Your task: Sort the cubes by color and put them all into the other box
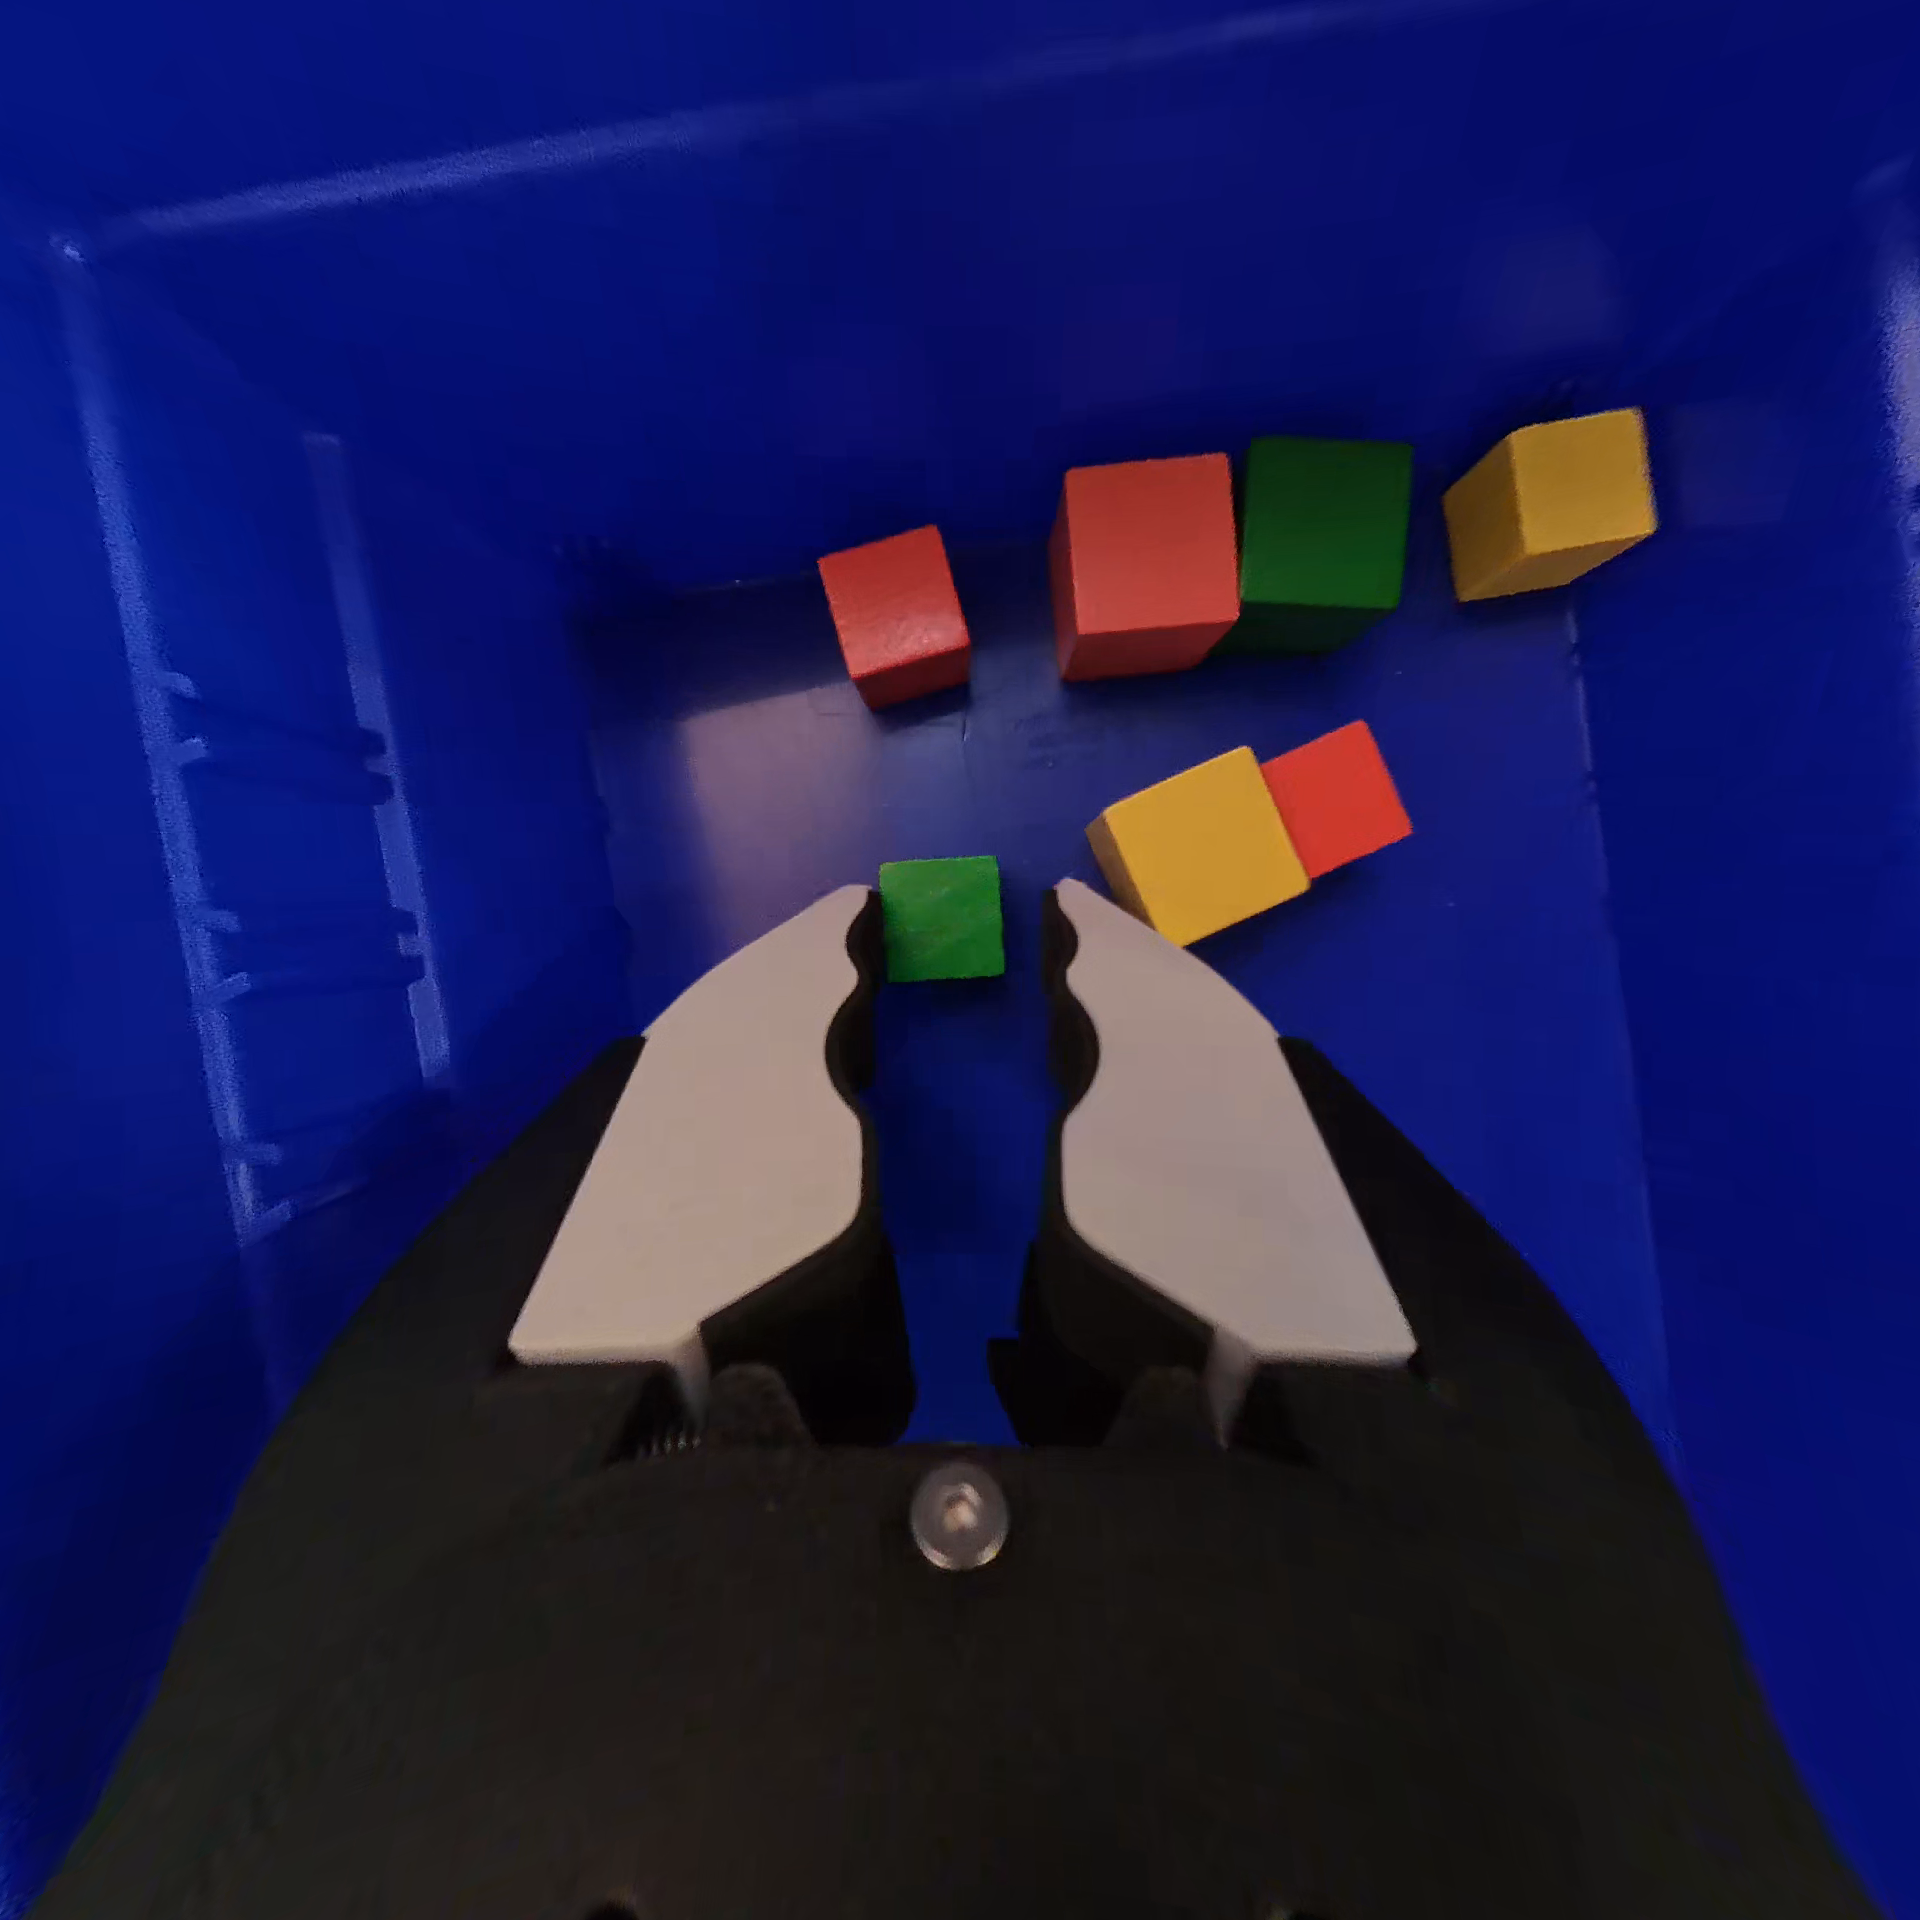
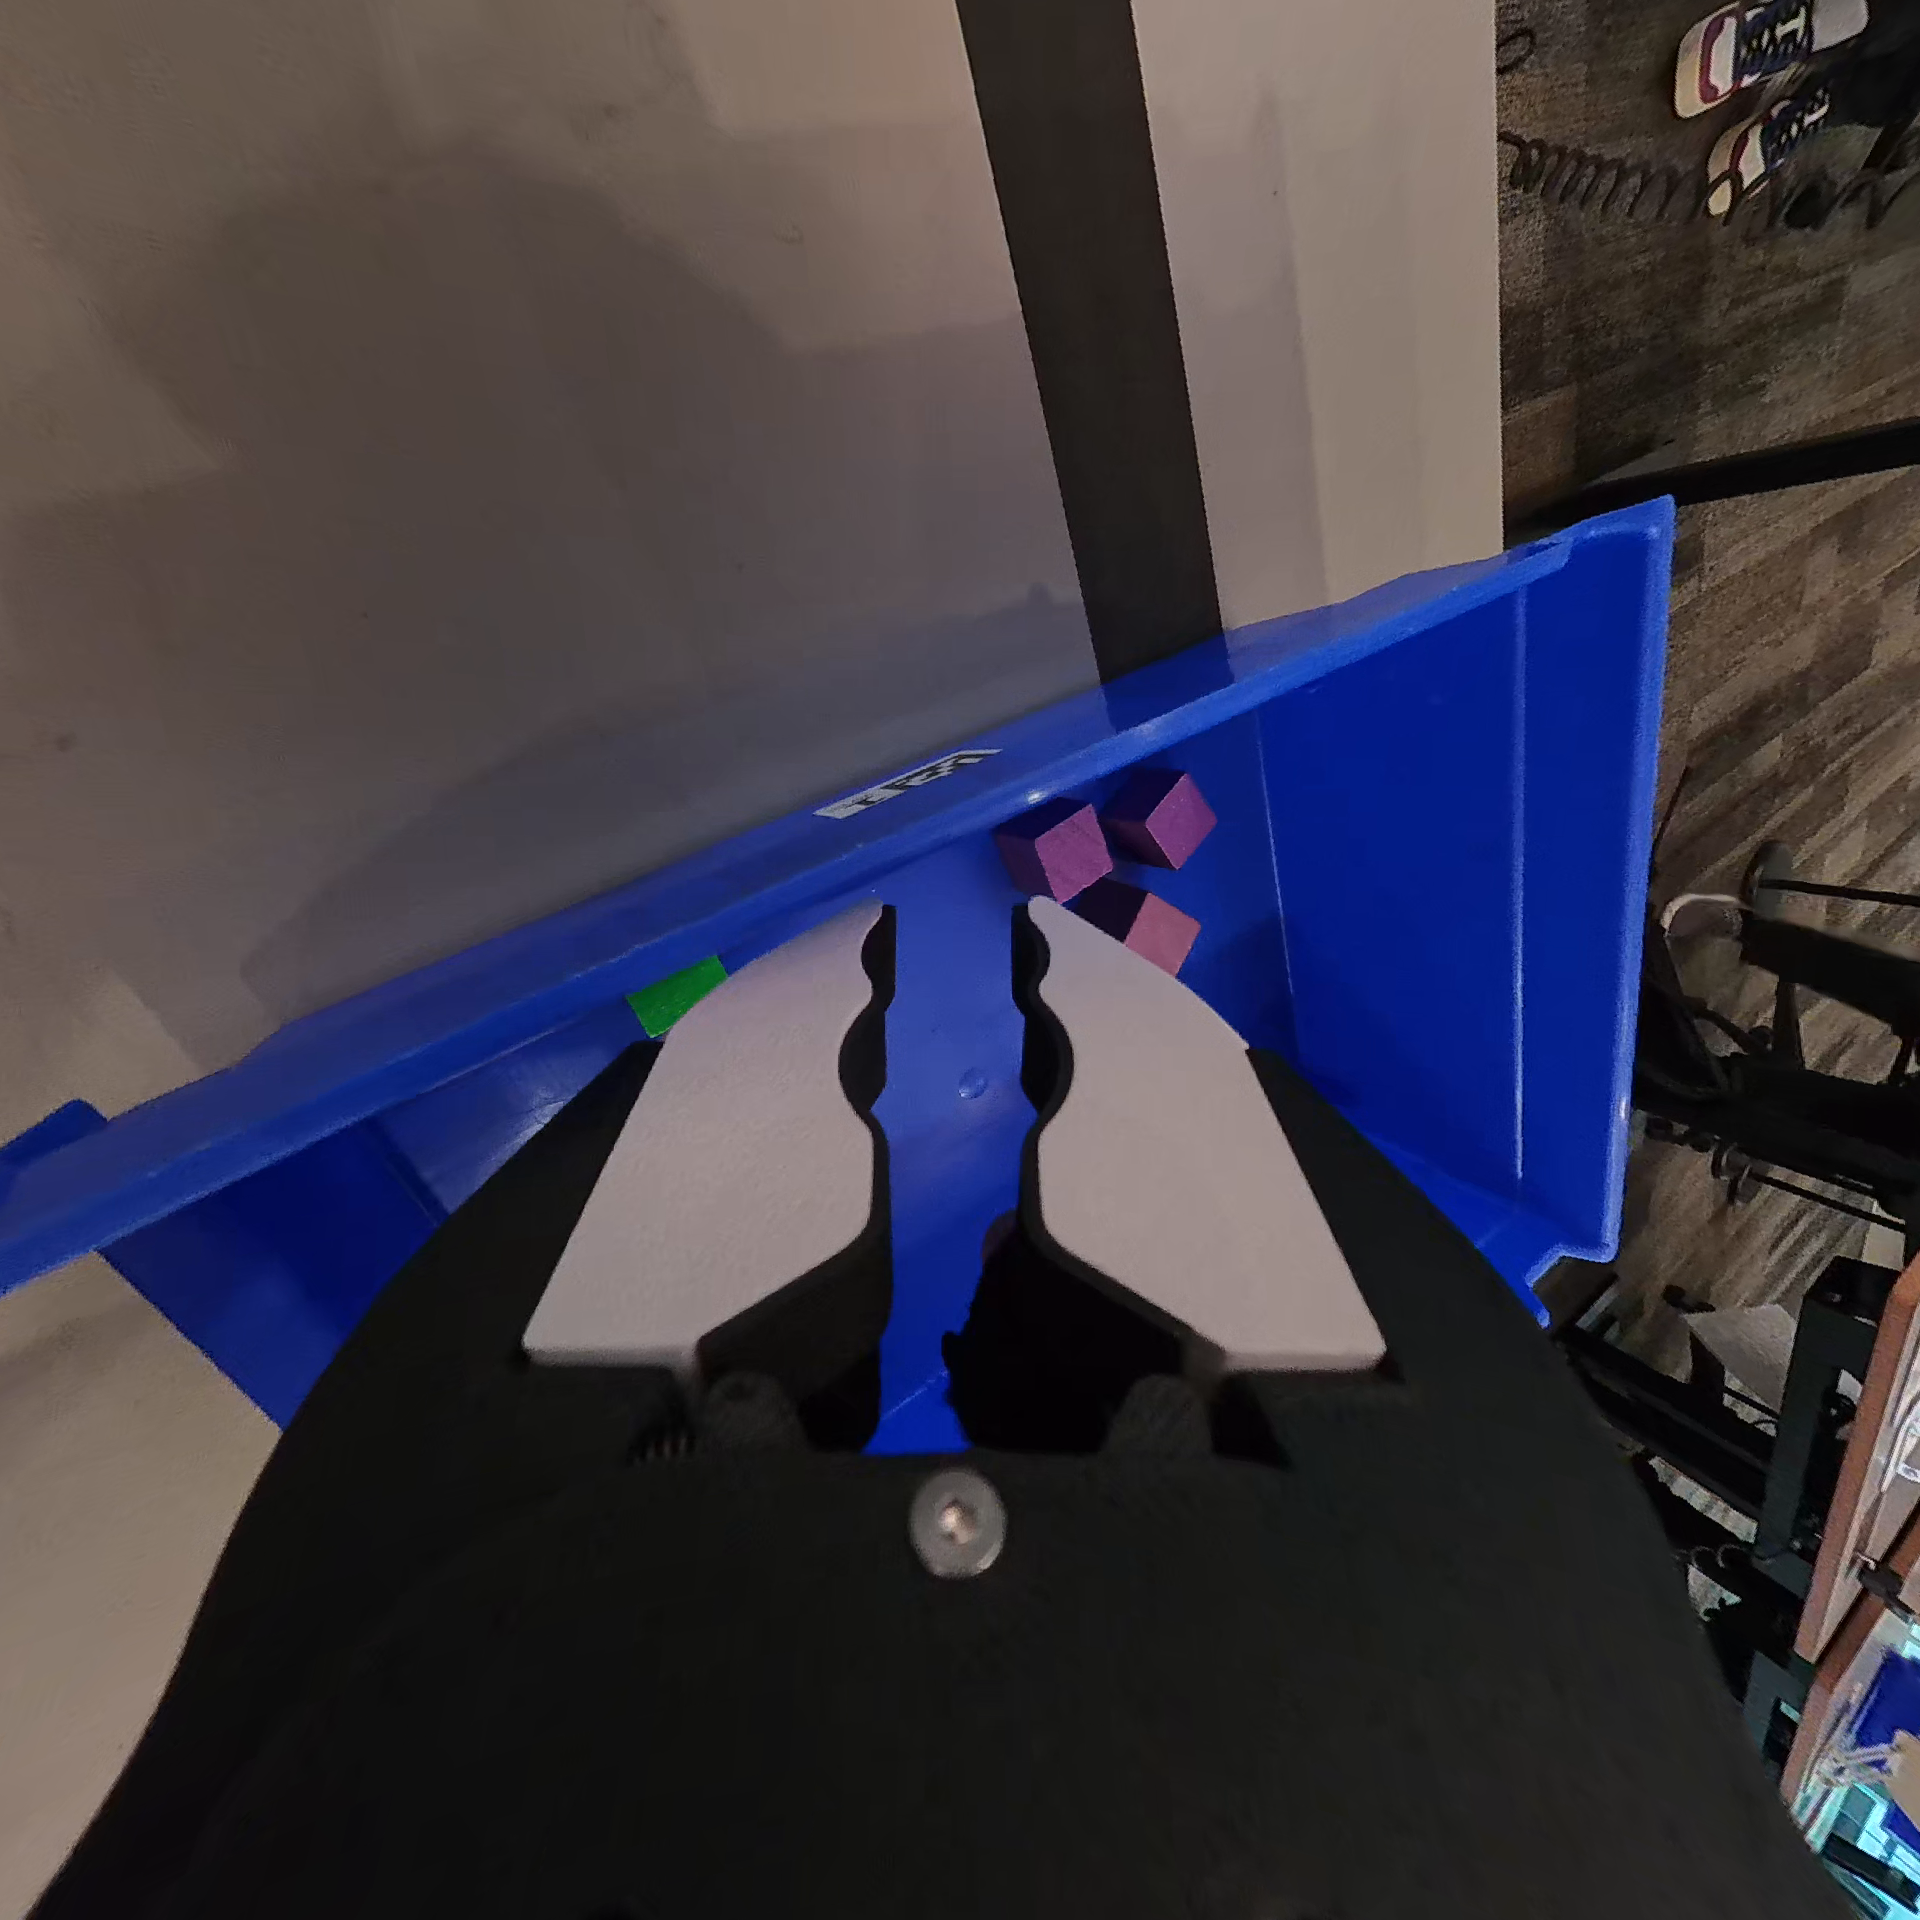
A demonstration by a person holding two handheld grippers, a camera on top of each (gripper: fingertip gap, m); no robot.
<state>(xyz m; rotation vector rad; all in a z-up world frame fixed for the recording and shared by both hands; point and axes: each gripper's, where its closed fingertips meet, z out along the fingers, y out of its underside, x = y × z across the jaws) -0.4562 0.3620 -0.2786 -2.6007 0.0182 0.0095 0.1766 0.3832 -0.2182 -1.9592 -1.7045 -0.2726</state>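
Note:
In the left wrist view I look down into a blue box. A small green cube lies on its floor between the fingertips of my left gripper. The cube is against the left pad, with a gap to the right pad, so the gripper is open. Farther in lie three red cubes, a larger green cube and two yellow cubes. My right gripper is open and empty above another blue box, beside three purple cubes. A green cube shows by the rim.
The right-hand box stands on a pale table near its right edge. A black post rises behind the box. To the right lies patterned floor with shoes and dark stands.

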